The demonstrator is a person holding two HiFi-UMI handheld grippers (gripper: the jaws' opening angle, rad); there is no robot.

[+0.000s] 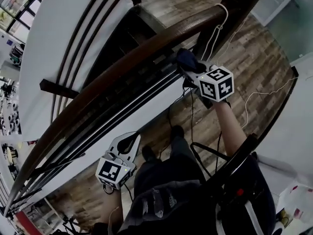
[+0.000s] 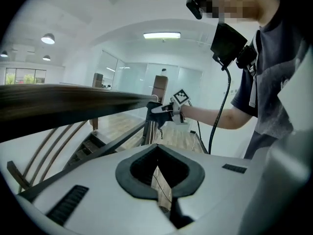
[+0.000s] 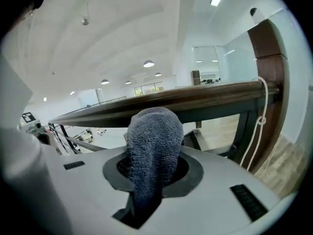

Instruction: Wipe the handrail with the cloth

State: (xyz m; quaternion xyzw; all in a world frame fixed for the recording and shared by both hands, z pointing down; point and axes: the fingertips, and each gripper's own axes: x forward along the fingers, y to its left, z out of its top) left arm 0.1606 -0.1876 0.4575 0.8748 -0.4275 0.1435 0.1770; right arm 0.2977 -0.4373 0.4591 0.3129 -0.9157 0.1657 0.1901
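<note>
The dark brown wooden handrail (image 1: pixel 107 77) curves from the upper right down to the lower left. My right gripper (image 1: pixel 188 66) is shut on a dark blue cloth (image 1: pixel 186 59), held just beside the rail's near edge near its upper end; I cannot tell if the cloth touches it. In the right gripper view the cloth (image 3: pixel 151 146) bulges up between the jaws, just under the rail (image 3: pixel 210 96). My left gripper (image 1: pixel 131 140) hangs lower, apart from the rail, shut and empty. In the left gripper view the rail (image 2: pixel 58 106) runs across above the jaws, with the right gripper (image 2: pixel 168 112) and cloth (image 2: pixel 156 110) beyond.
A dark newel post (image 1: pixel 234 13) with a white cord (image 1: pixel 215 31) tied round it stands at the rail's upper end. Dark balusters (image 1: pixel 122 116) and stairs (image 1: pixel 127 38) lie beyond the rail. The person's legs and shoes (image 1: pixel 171 143) stand on the wood floor (image 1: pixel 254 58).
</note>
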